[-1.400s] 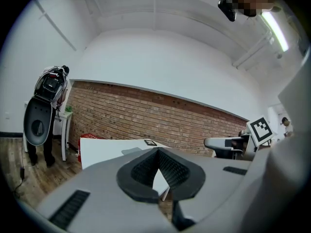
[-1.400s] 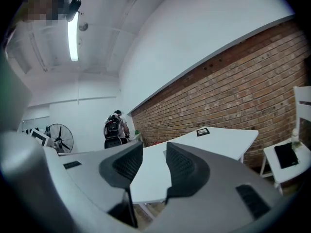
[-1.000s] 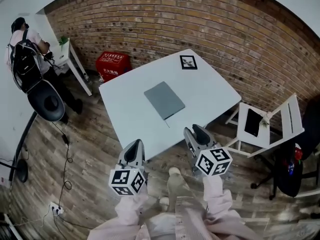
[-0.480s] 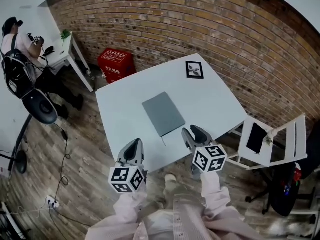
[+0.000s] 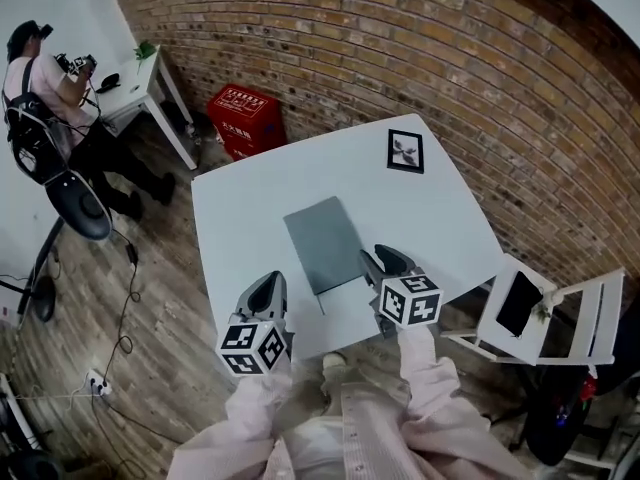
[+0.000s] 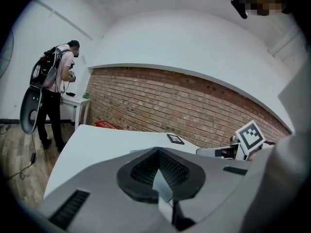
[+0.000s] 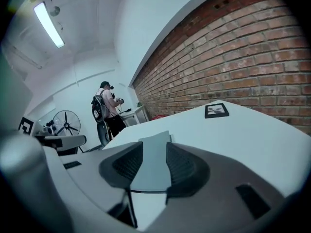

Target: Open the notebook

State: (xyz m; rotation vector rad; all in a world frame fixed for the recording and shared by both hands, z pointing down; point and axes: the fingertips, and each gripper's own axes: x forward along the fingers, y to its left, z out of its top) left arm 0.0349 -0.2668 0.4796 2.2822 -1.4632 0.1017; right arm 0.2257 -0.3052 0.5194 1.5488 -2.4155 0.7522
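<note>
A closed grey notebook (image 5: 325, 240) lies flat at the middle of the white desk (image 5: 240, 208), in the centre of the head view. A thin dark line runs from its lower left corner toward the desk's lower edge; what it is cannot be told.

The right gripper (image 5: 370, 257) is just beside the notebook's lower right corner; whether it touches cannot be told. Its jaws stand a narrow way apart and hold nothing, and in the right gripper view the grey cover shows through the gap.

The left gripper (image 5: 267, 284) is at the lower left of the notebook, over the desk's lower edge and apart from the notebook. Its jaws meet at the tips, with nothing between them.

A framed picture (image 5: 405, 151) lies at the desk's upper right. A red crate (image 5: 246, 116) sits on the floor by the brick wall, and a person (image 5: 40, 68) stands at the far upper left.
</note>
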